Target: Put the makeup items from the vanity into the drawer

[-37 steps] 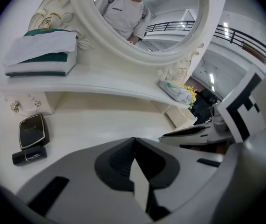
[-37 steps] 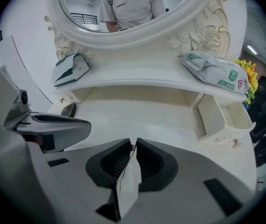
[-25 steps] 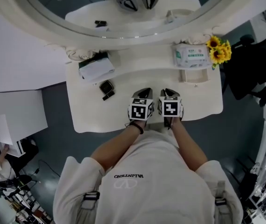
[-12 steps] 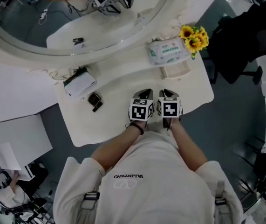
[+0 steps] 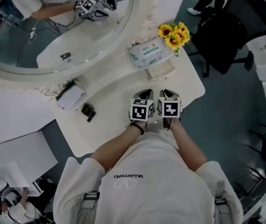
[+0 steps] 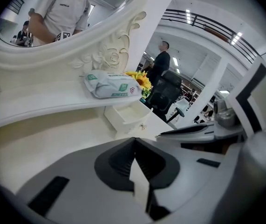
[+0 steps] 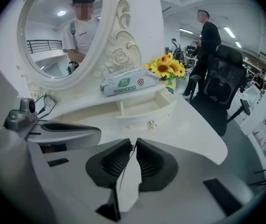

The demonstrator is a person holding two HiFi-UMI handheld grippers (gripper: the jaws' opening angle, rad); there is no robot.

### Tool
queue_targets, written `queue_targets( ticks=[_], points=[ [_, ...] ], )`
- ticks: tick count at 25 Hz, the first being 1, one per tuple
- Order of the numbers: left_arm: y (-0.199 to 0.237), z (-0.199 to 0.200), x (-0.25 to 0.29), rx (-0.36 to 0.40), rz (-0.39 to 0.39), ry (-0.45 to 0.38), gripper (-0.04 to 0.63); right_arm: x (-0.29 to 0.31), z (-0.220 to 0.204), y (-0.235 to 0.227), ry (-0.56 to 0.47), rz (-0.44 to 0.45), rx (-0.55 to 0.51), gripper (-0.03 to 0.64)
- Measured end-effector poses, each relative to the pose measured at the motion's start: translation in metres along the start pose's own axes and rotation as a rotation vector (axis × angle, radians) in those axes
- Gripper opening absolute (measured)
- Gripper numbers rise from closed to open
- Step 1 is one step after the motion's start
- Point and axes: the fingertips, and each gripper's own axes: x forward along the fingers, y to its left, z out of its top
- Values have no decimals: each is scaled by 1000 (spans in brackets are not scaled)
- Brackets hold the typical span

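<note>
My left gripper [image 5: 144, 92] and right gripper [image 5: 169, 92] hover side by side over the front edge of the white vanity [image 5: 119, 90], both shut and empty. In the left gripper view the left gripper [image 6: 133, 141] has its jaws together, and the right gripper [image 7: 133, 143] looks the same in its own view. A small open drawer [image 5: 162, 69] sits just beyond them, under the raised shelf; it also shows as the drawer [image 6: 126, 118] and the drawer [image 7: 144, 107]. A small black makeup compact [image 5: 88, 111] lies at the vanity's left, beside a white box [image 5: 71, 96].
A pack of wipes [image 5: 146, 53] and sunflowers [image 5: 172, 34] stand on the shelf above the drawer. The big oval mirror [image 5: 53, 27] fills the upper left. A black office chair [image 5: 226, 31] stands to the right of the vanity, and a person [image 7: 207, 31] stands behind it.
The vanity has swung left and turned in the head view, so both grippers, still side by side and shut, now sit nearer the drawer end of the table.
</note>
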Motion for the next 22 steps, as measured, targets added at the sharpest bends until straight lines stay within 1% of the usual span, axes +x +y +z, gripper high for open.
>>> queue_targets(
  ticks=[6, 10, 14, 22],
  points=[
    [-16, 4, 8, 25, -20, 6, 2, -3, -4, -14, -1, -4, 29, 58],
    [-18, 7, 11, 30, -17, 2, 2, -5, 3, -19, -24, -9, 31, 58],
    [-17, 15, 15, 36, -8, -8, 2, -5, 15, -23, -47, -3, 32, 58],
    [-14, 56, 26, 42, 18, -67, 2, -1, 58, -39, -106, -4, 30, 59]
  ],
)
